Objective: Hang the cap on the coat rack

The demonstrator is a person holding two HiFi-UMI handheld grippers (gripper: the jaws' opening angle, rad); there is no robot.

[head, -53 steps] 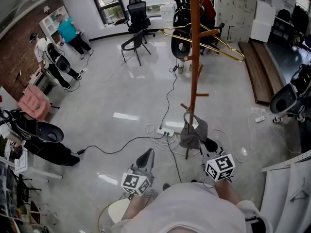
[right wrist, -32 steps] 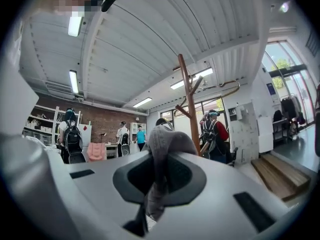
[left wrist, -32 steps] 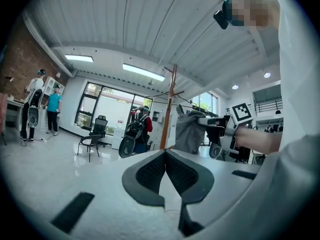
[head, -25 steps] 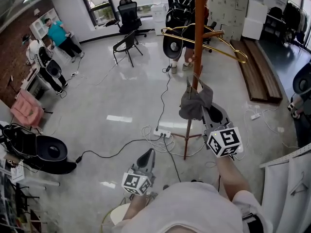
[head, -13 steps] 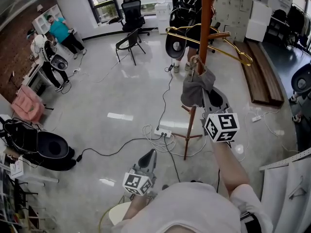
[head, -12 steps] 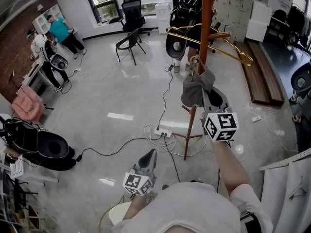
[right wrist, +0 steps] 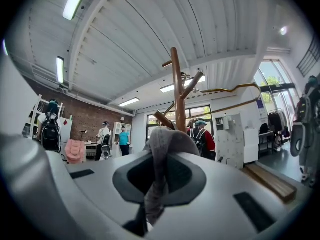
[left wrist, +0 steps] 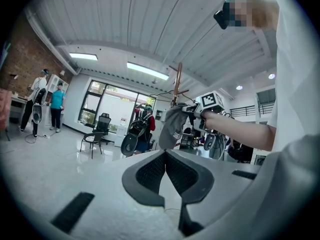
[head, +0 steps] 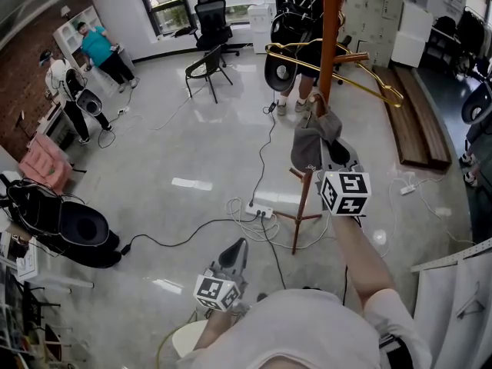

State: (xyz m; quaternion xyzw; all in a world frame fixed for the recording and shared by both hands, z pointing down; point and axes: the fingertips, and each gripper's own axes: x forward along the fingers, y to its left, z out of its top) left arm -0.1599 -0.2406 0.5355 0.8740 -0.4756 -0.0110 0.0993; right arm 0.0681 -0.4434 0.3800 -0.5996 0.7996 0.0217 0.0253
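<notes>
One step remains, we judge: right gripper (head: 329, 154) is clamped on the grey cap (head: 310, 141), held just beside the coat rack (head: 331, 29) near a peg (right wrist: 162, 118), not yet hooked; left gripper (head: 233, 250) hangs low, jaws together, empty.

Office chair (head: 213, 15), floor cables (head: 264, 151), pink armchair (head: 44, 164)

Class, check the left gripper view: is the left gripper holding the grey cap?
No: the left gripper has its fingers shut together on nothing, and the grey cap is farther off by the coat rack.
</notes>
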